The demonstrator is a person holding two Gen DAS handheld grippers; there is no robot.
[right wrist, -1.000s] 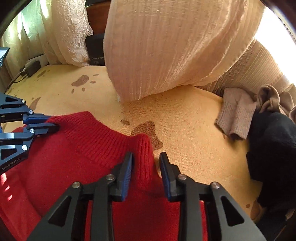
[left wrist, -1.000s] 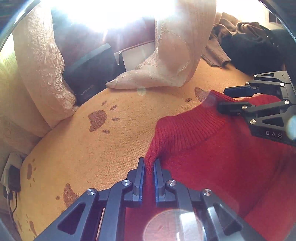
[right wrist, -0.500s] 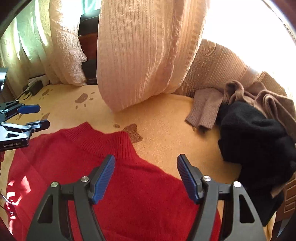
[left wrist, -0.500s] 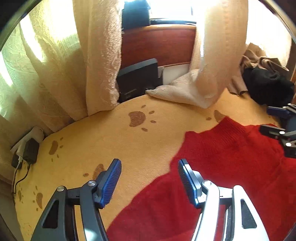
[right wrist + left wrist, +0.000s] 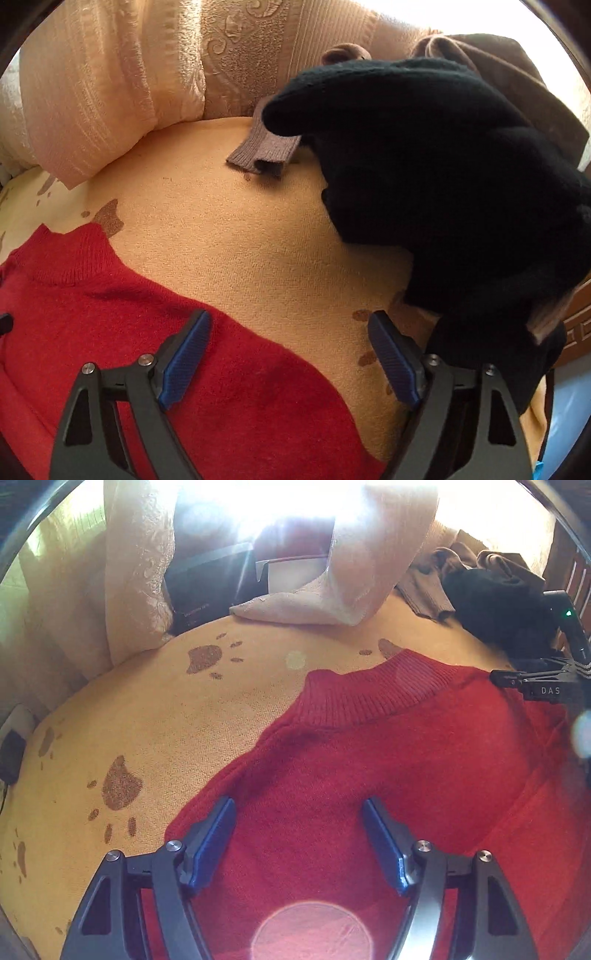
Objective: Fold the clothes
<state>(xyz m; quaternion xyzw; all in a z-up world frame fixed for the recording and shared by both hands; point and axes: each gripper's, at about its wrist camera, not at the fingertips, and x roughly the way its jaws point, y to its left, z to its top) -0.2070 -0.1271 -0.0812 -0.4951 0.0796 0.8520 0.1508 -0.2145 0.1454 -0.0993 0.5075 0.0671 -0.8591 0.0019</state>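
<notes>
A red knit sweater lies flat on the bed, its ribbed collar pointing toward the pillows. My left gripper hovers over the sweater's left shoulder. Its jaws are opening, the blue pads are wide apart, and they press on nothing. In the right wrist view the sweater fills the lower left. My right gripper hangs over the sweater's right shoulder edge and the bare blanket. Its jaws are opening too, with nothing held.
A yellow blanket with brown paw prints covers the bed. A black garment and a brown knit one are heaped at the right. Cream pillows and a dark box stand at the back.
Both grippers let go of the sweater's collar area and opened wide. The right one swung right toward the heap of dark clothes. The sweater now lies flat.
</notes>
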